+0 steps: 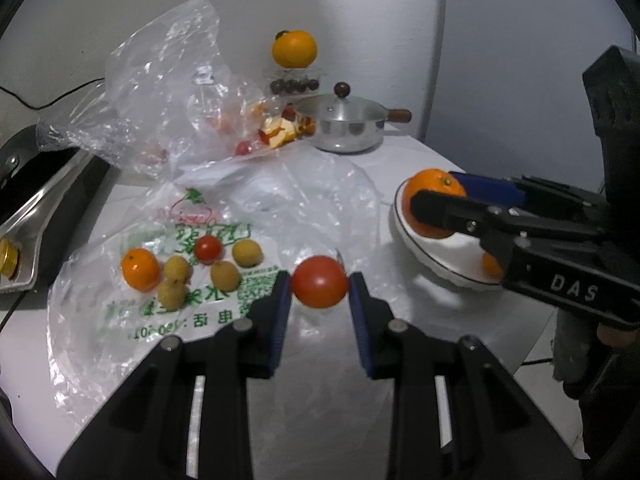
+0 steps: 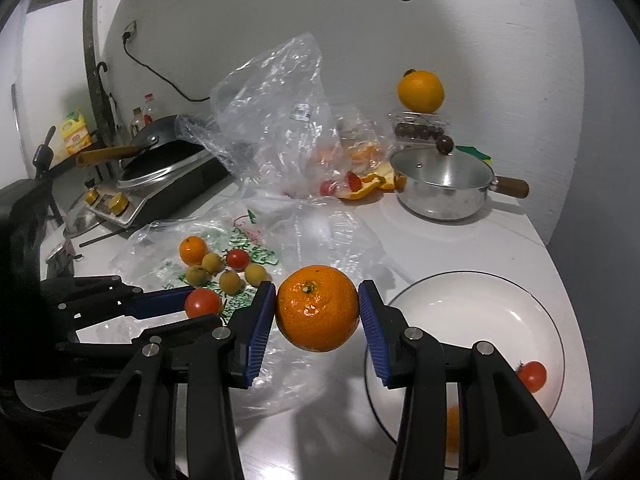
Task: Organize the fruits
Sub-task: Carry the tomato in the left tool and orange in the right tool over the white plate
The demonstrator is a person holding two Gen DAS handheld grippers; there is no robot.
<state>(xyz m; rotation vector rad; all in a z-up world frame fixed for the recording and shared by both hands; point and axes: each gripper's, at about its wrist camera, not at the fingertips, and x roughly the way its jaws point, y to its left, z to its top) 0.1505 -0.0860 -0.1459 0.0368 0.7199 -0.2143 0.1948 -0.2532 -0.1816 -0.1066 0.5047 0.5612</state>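
Behind, a lidded steel pot with a wooden handle [image 2: 444,184] stands by the counter's [image 2: 460,240] far edge, beside crumpled clear plastic bags [image 2: 276,120]. A glossy red tomato [image 1: 319,287] is pinched by the left gripper [image 1: 319,294]. A dimpled orange mandarin [image 2: 317,313] is clamped by the right gripper [image 2: 318,318], just beside a white black-rimmed plate [image 2: 460,304] holding another small tomato [image 2: 532,376].

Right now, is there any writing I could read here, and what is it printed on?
"DAS": white letters on the black body of the right gripper, seen from the left wrist view.
"电话": green print on the printed plastic bag; the digits beside it are too blurred to read.
Larger green characters on that bag: crumpled, unreadable.
Yellow bottle label: too small.
White sticker on the clear bag: too small.
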